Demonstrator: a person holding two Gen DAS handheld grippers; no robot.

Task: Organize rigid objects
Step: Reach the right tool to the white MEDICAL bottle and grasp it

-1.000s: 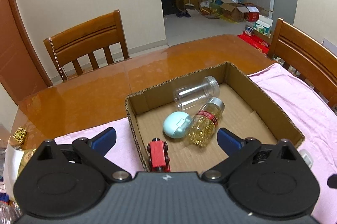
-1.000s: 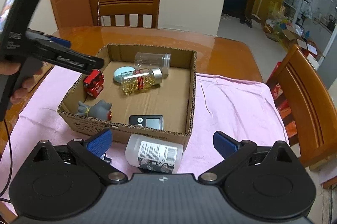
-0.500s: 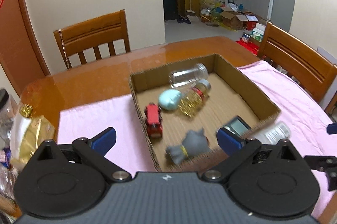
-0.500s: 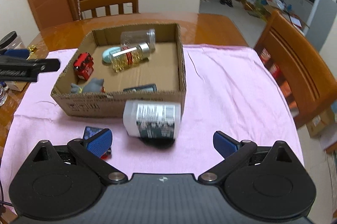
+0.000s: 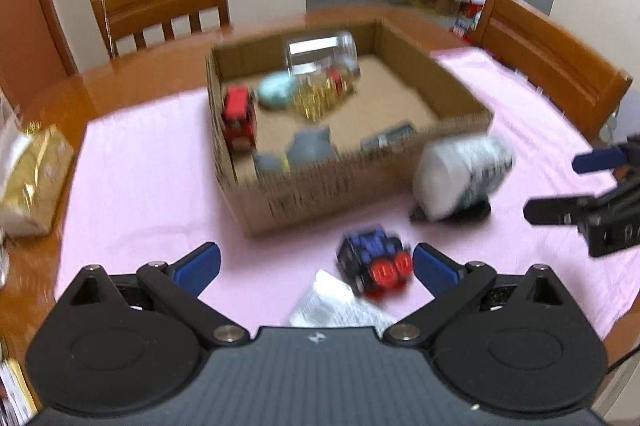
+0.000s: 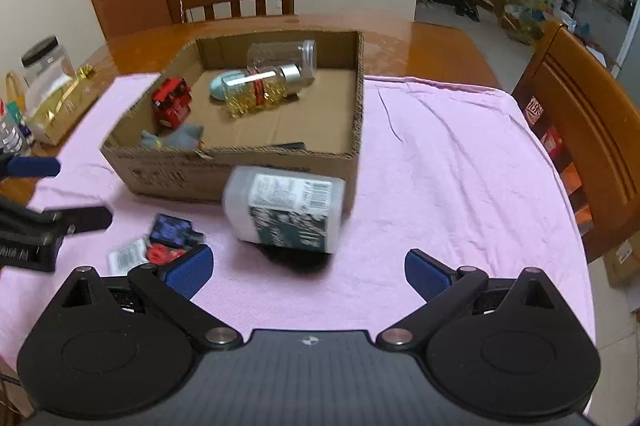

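Hovering low over the pink cloth, the right gripper has its blue pads spread wide with nothing between them, and the left gripper is likewise wide open and empty. Just ahead of the right one, at the centre of its view, a white labelled bottle lies on its side against the front wall of the cardboard box, seemingly propped on a small dark object beneath it that is too blurred to identify. Lower right of centre in the left view, a dark blue toy car with red ends sits just ahead of the left gripper's right pad, beside a white printed packet.

The bottle looks like the right gripper's next pick. To do it well, I would bring the pads down across the bottle's round body at mid-length, square to its long axis, so it cannot roll or pivot, and close only once both pads straddle it. It then needs lifting clear of the box wall before going over, and setting down in the bare right half of the box floor, away from the capsule bottle, the clear jar, the red toy vehicle and the grey figure on the left
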